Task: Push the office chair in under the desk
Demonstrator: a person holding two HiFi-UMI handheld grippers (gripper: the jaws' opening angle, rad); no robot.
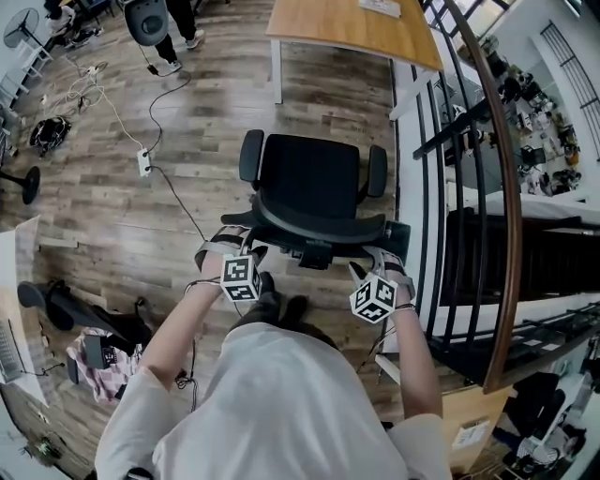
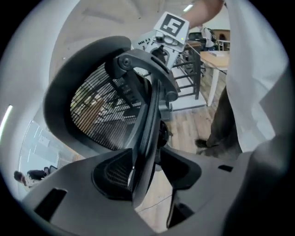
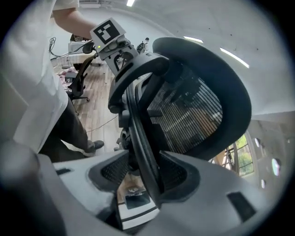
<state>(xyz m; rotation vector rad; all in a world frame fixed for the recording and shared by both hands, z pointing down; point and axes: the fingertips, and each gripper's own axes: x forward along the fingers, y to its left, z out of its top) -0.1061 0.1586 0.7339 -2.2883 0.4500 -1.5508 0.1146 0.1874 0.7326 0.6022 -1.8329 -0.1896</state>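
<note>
A black office chair (image 1: 309, 178) stands in front of me on the wood floor, its seat facing the wooden desk (image 1: 356, 28) at the far side. My left gripper (image 1: 225, 246) holds the left end of the chair's curved back frame (image 1: 319, 232). My right gripper (image 1: 380, 261) holds the right end. In the left gripper view the frame bar (image 2: 150, 115) runs between the left gripper's (image 2: 147, 168) pads, with the mesh backrest (image 2: 101, 115) behind. In the right gripper view the frame bar (image 3: 138, 124) runs between the right gripper's (image 3: 145, 173) pads.
A dark stair railing (image 1: 469, 187) runs close along the chair's right side. A power strip (image 1: 143, 161) and cables lie on the floor to the left. A person's legs (image 1: 178, 37) stand far left. Bags and clutter (image 1: 94, 352) sit at my lower left.
</note>
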